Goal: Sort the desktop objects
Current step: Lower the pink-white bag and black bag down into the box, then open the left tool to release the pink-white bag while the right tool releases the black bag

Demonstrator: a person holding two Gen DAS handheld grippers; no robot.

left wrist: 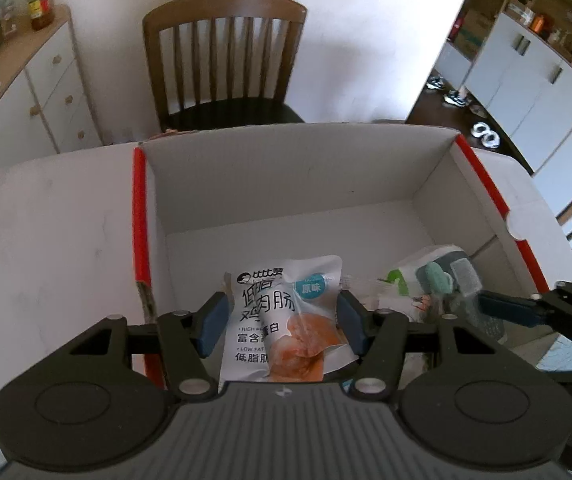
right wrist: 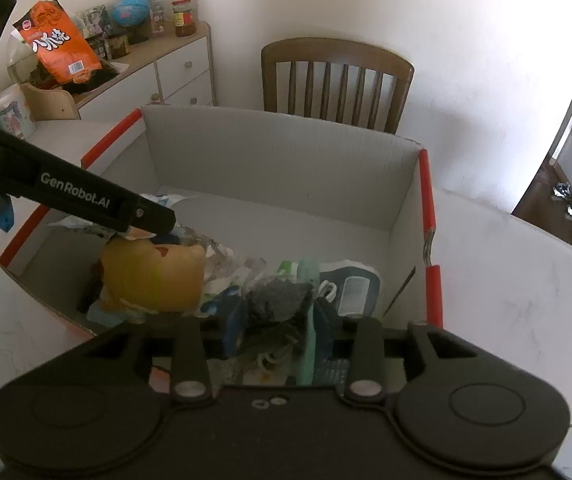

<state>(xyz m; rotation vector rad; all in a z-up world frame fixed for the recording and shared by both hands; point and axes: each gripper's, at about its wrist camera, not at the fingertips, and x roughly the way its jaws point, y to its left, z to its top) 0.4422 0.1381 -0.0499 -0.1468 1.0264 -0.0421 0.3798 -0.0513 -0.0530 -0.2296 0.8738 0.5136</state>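
Note:
A white cardboard box with red rims (left wrist: 140,216) (right wrist: 426,196) stands on the white table. My left gripper (left wrist: 282,320) is over the box's near left part, its blue pads (left wrist: 214,322) on either side of a white sausage packet (left wrist: 286,312) with an orange picture. My right gripper (right wrist: 278,324) is shut on a clear packet holding a grey brush-like item with a teal handle (right wrist: 282,300); the same packet shows in the left wrist view (left wrist: 441,280). A yellow packet (right wrist: 154,276) lies in the box under the left gripper's body (right wrist: 86,200).
A wooden chair (left wrist: 226,60) (right wrist: 337,80) stands behind the table. A white drawer cabinet (right wrist: 182,72) with jars, a globe and an orange snack bag (right wrist: 60,44) is at the left. Bare table (right wrist: 505,272) lies right of the box.

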